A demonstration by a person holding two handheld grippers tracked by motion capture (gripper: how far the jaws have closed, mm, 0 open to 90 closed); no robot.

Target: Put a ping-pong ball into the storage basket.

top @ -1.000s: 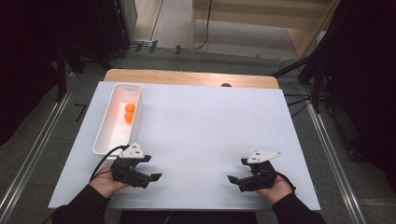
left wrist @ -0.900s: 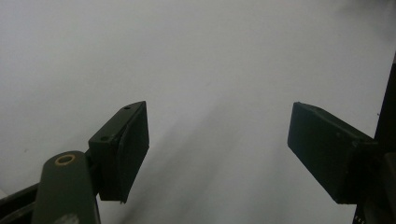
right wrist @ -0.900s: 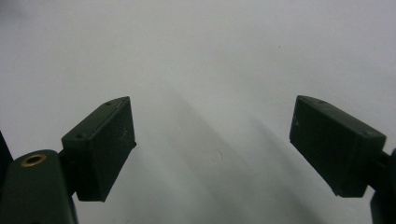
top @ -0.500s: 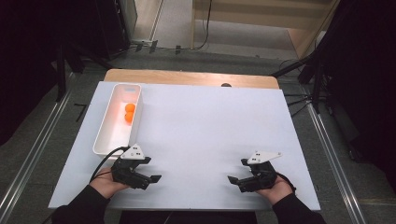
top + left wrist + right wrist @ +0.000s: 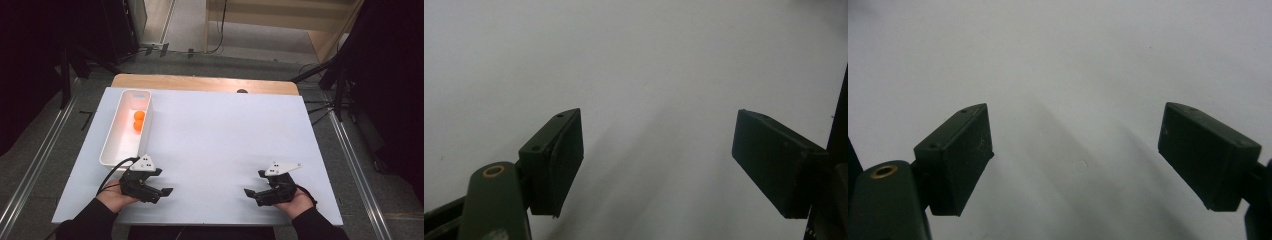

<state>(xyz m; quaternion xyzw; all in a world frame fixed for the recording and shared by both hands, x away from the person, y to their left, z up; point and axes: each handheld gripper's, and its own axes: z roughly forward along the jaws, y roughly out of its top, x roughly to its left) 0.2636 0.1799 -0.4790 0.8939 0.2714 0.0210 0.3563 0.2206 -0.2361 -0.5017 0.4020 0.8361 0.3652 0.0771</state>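
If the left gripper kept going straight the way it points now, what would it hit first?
Probably the right gripper. The left gripper points across the near edge of the table with open, empty jaws, and the white top between looks bare. Depth is unclear, so it might graze the tabletop first.

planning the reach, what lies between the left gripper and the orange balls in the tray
In the high view, the near half of the white tray lies between the left gripper and the two orange balls; that stretch of tray is bare.

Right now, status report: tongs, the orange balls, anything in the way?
Left tongs open, empty. Right tongs open, empty. Two orange balls in white tray, far left. Nothing in the way.
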